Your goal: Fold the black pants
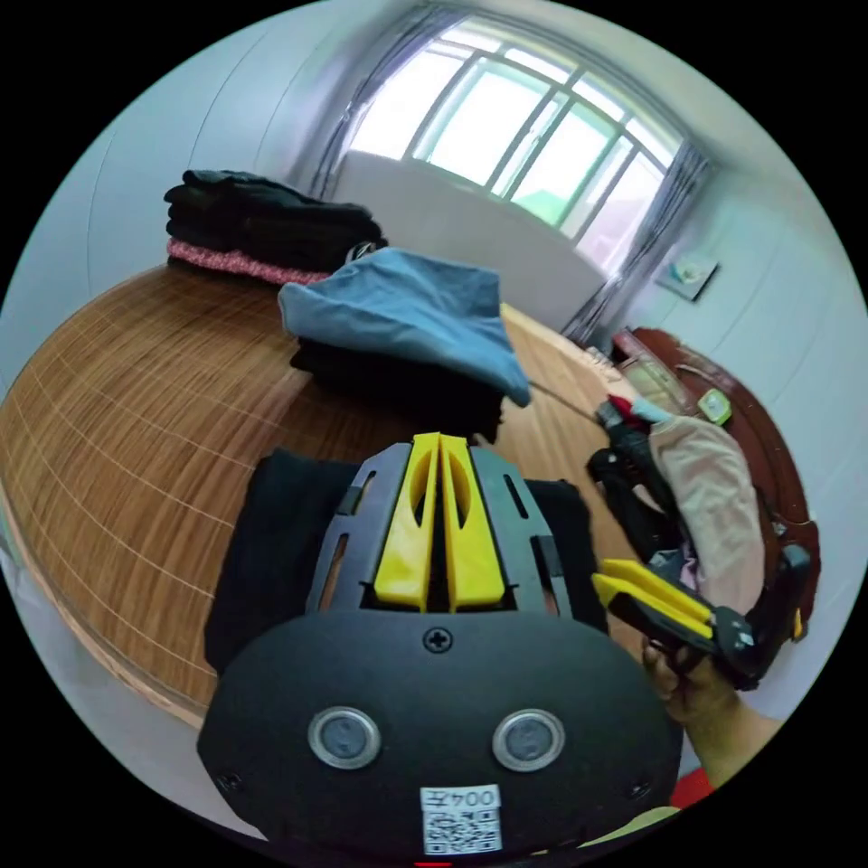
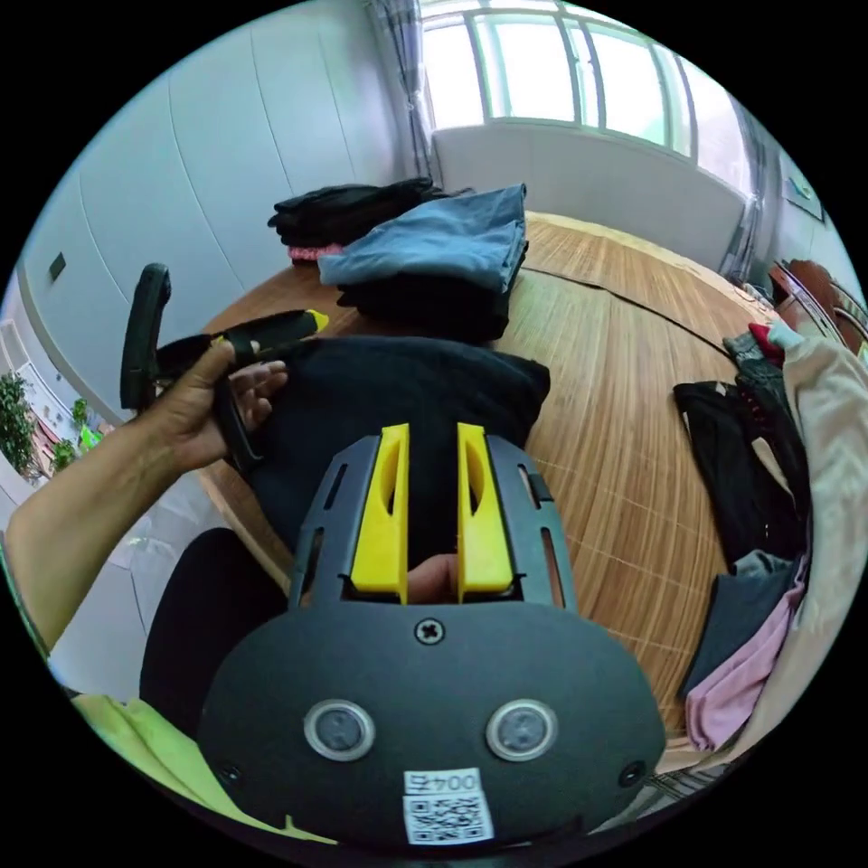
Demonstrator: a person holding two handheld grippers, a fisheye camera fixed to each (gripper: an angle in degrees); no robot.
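The black pants (image 1: 271, 542) lie folded into a compact rectangle at the near edge of the bamboo-covered surface (image 1: 136, 407). My left gripper (image 1: 440, 443) hovers just over them with its yellow jaws pressed together and no cloth between them. In the right gripper view the pants (image 2: 398, 389) sit under my right gripper (image 2: 432, 434), whose jaws stand a little apart with nothing in the gap. A hand holds the left gripper (image 2: 315, 318) at the pants' left edge. The right gripper (image 1: 601, 579) shows beside the pants' right side.
A stack of folded dark clothes topped by a blue garment (image 1: 407, 316) (image 2: 443, 240) stands just behind the pants. Farther back is a black stack on a pink piece (image 1: 253, 217) (image 2: 353, 208). A loose heap of clothes (image 1: 705, 488) (image 2: 768, 470) lies to the right.
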